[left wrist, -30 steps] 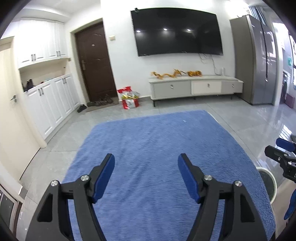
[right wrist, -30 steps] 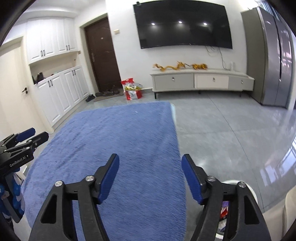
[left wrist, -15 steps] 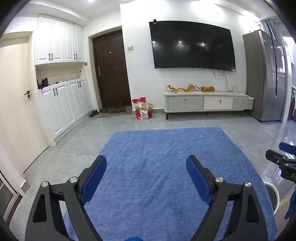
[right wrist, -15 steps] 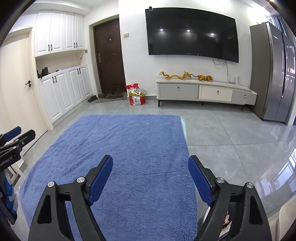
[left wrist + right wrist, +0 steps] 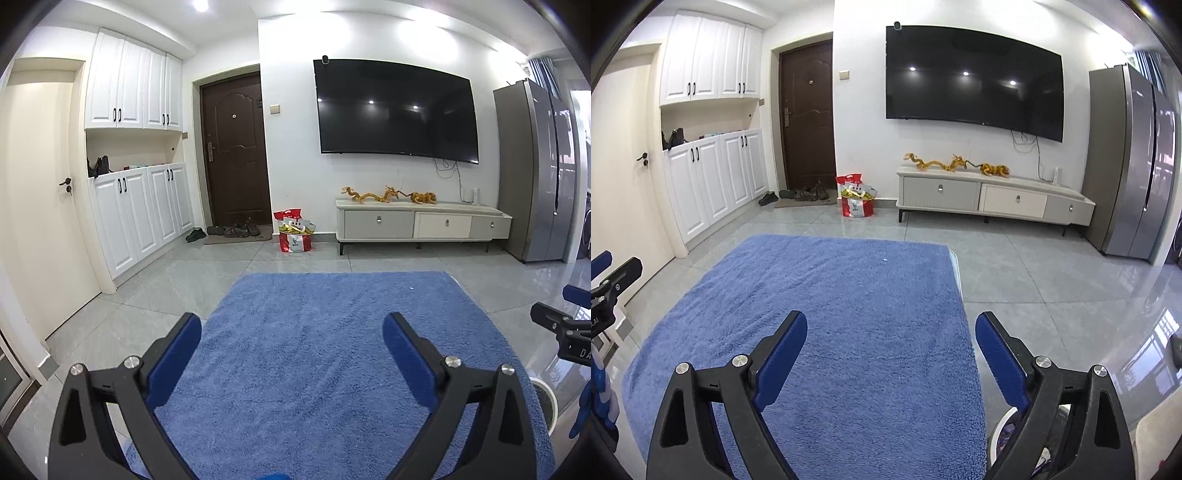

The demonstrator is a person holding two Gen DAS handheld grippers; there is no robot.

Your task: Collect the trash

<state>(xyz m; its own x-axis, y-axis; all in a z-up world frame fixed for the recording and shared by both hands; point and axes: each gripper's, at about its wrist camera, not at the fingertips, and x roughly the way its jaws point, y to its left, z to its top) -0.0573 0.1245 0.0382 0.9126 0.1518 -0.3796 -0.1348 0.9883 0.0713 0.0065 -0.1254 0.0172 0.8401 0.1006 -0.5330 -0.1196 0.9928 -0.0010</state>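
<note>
We have the left gripper (image 5: 291, 325) out over the blue rug (image 5: 314, 350), its jaws opening wide with only bare pile between the blue pads (image 5: 173, 358). The right gripper (image 5: 891, 323) hangs over the same rug, nearer its right edge, and its jaws are opening too, with nothing caught between them. Each tool peeks into the other's view: the right one shows at the right border of the left camera, the left one at the left border of the right camera.

Down at the rug's near right corner we catch a round white bin (image 5: 543, 391) on the grey tile floor (image 5: 1052, 280). In the right camera it sits mostly behind the right finger, and we see coloured scraps (image 5: 1010, 430) inside, probably trash, though the view there is too blocked to be sure. A tiny white speck (image 5: 885, 260) lies on the rug towards its far edge.

Beyond the far edge of the rug, a red and white bag (image 5: 294, 236) stands on the tiles between the dark door (image 5: 234, 147) and the low TV cabinet (image 5: 421, 223). Shoes (image 5: 236, 230) sit on the mat at the door. Golden figurines (image 5: 388, 194) line the cabinet top under the wall television (image 5: 395, 110). White cupboards (image 5: 140, 206) run along the left, and a grey fridge (image 5: 535, 170) stands at the right.
</note>
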